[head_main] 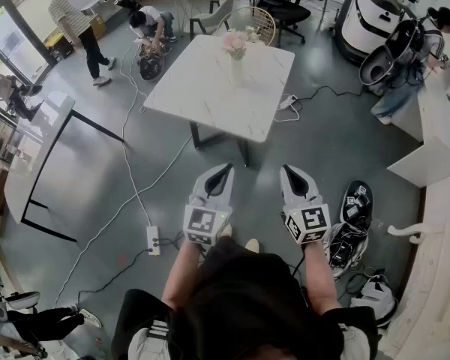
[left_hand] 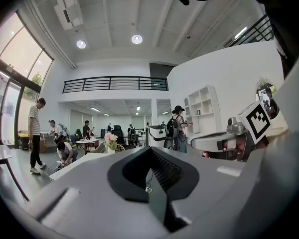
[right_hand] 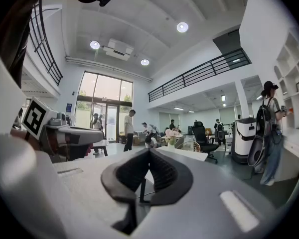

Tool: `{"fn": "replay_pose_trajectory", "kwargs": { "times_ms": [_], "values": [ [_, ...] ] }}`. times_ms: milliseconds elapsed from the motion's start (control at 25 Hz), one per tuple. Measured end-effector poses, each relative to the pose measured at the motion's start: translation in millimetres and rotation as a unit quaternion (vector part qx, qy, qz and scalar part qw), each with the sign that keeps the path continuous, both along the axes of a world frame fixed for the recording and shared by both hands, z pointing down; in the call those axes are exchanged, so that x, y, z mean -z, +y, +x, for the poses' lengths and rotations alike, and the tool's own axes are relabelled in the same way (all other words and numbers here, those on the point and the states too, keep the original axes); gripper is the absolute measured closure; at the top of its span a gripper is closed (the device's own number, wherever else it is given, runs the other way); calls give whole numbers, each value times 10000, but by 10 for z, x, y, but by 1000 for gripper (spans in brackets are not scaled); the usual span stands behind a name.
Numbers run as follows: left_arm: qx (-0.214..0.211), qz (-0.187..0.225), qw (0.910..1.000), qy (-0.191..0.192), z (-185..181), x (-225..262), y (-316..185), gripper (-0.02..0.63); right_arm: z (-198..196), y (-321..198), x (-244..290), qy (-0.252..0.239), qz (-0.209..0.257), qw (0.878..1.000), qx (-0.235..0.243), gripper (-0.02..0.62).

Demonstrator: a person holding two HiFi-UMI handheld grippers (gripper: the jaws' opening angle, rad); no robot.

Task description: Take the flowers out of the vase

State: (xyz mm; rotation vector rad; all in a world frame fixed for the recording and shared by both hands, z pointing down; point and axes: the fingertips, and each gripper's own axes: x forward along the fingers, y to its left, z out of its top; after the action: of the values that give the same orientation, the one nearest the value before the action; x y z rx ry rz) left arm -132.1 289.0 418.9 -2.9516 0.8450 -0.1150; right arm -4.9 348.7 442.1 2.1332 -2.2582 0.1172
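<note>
The flowers, a small pink bunch, are seen standing upright in a pale slim vase toward the far side of the white table, well apart from both grippers. The left gripper is held level with its jaws closed together on nothing, and the right gripper is likewise clenched and empty, so both would have to be opened before anything is taken. The bunch is judged to be light and soft, with blooms that would be crushed easily. The stems just above the vase mouth are therefore judged the better place to be gripped, and gently. The vase looks narrow and light (whether it holds water cannot be told), so it may be tipped or dragged along if the stems are pulled at a slant; it could be steadied with the other gripper while the bunch is lifted straight up. The tabletop around the vase is bare, with open room above it. On the way there, a cable and a power strip lie on the floor to the left, and bags are set down to the right.
</note>
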Motion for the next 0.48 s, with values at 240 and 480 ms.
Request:
{"fn": "replay_pose_trajectory", "kwargs": {
  "times_ms": [240, 480],
  "values": [
    [16, -26, 10000, 9, 58, 4, -57, 598, 41, -67, -3, 38, -11, 10000, 24, 592],
    [39, -36, 10000, 2, 99, 6, -79, 598, 88, -88, 14, -48, 10, 10000, 16, 592]
  ]
}}
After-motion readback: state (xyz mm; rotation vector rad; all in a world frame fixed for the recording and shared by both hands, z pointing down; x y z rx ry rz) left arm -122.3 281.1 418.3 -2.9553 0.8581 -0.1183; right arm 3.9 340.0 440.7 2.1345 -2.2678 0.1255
